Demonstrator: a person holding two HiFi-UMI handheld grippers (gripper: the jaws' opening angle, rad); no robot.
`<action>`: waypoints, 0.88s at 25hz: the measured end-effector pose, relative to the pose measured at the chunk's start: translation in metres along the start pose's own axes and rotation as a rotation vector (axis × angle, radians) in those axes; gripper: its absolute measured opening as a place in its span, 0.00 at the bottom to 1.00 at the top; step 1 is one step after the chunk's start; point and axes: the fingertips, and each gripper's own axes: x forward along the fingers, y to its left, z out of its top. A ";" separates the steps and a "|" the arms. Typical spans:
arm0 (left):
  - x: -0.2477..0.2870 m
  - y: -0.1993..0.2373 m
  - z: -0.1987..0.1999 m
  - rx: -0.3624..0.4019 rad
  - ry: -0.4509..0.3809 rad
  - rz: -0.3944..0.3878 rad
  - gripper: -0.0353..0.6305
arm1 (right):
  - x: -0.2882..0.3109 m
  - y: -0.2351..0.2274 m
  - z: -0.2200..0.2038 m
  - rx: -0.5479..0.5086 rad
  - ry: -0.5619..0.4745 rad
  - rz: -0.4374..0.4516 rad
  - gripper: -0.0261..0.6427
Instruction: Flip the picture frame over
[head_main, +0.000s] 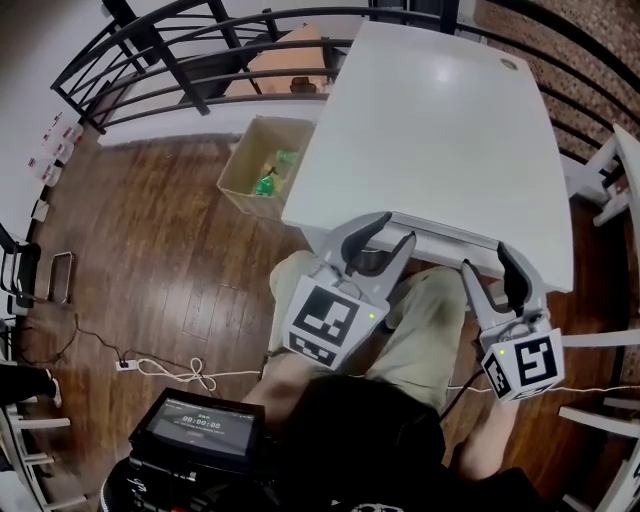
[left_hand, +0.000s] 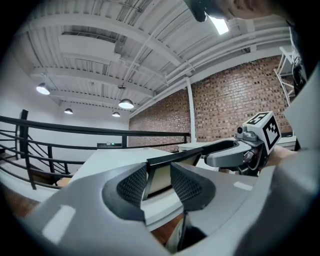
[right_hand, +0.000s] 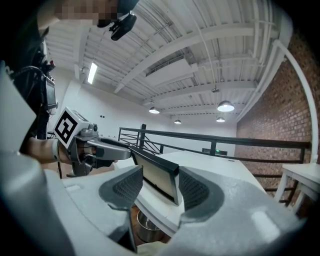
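The picture frame (head_main: 445, 238) stands on its long edge along the near rim of the white table (head_main: 440, 110), tilted, black-edged with a pale face. My left gripper (head_main: 397, 228) is shut on its left end. My right gripper (head_main: 487, 258) is shut on its right end. In the left gripper view the frame's corner (left_hand: 159, 176) sits between the two pads, and the right gripper (left_hand: 235, 152) shows at its far end. In the right gripper view the frame's end (right_hand: 159, 181) lies between the pads, against the right one.
A cardboard box (head_main: 262, 170) holding green items sits on the wooden floor left of the table. A black railing (head_main: 180, 60) runs behind. A screen device (head_main: 200, 425) and cables lie at lower left. White furniture (head_main: 610, 170) stands right. A metal pail (right_hand: 145, 225) sits under the table.
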 end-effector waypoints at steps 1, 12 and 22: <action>0.000 0.000 0.001 -0.001 -0.001 0.000 0.29 | 0.000 0.000 0.002 -0.001 -0.003 0.000 0.35; -0.002 -0.001 0.006 -0.010 0.001 0.002 0.29 | -0.002 0.000 0.003 0.020 0.012 0.000 0.35; 0.005 0.001 0.010 0.009 0.027 0.000 0.29 | 0.000 -0.005 0.007 0.016 0.017 0.006 0.35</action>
